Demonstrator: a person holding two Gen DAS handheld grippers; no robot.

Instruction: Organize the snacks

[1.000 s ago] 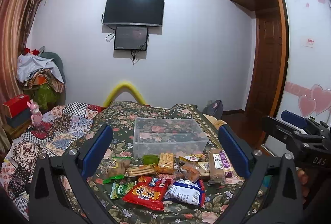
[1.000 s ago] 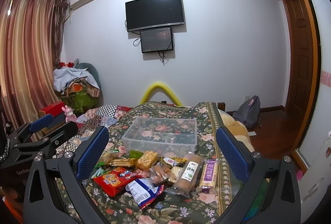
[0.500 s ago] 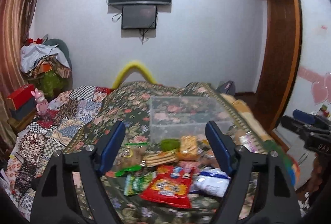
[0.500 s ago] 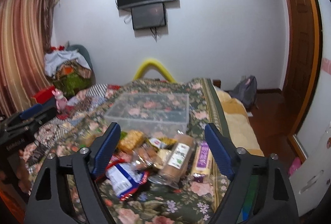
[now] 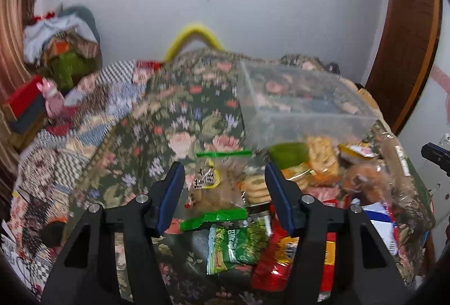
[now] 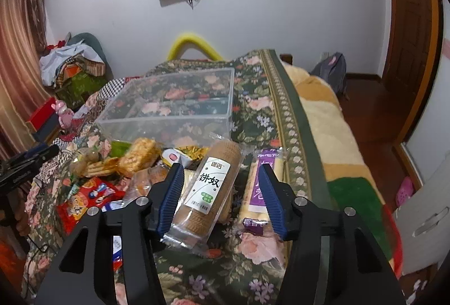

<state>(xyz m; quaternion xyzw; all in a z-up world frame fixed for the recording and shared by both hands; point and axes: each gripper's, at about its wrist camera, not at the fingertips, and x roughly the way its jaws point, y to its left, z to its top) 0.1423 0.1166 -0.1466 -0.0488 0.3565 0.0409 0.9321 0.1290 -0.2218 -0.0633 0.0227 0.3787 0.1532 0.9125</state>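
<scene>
Both hand-held grippers, left (image 5: 223,192) and right (image 6: 219,194), have dropped toward snacks, jaws closing

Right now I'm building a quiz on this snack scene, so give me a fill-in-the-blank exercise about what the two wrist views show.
1. The clear plastic bin behind the snack pile holds ____ snacks.
2. Between the right tongs lies a long roll of biscuits in a clear wrapper with a ____ label.
3. Just right of that roll lies a pale packet with a ____ band.
4. The arch beyond the floral cover is ____.

Missing words: no; white; purple; yellow
</scene>
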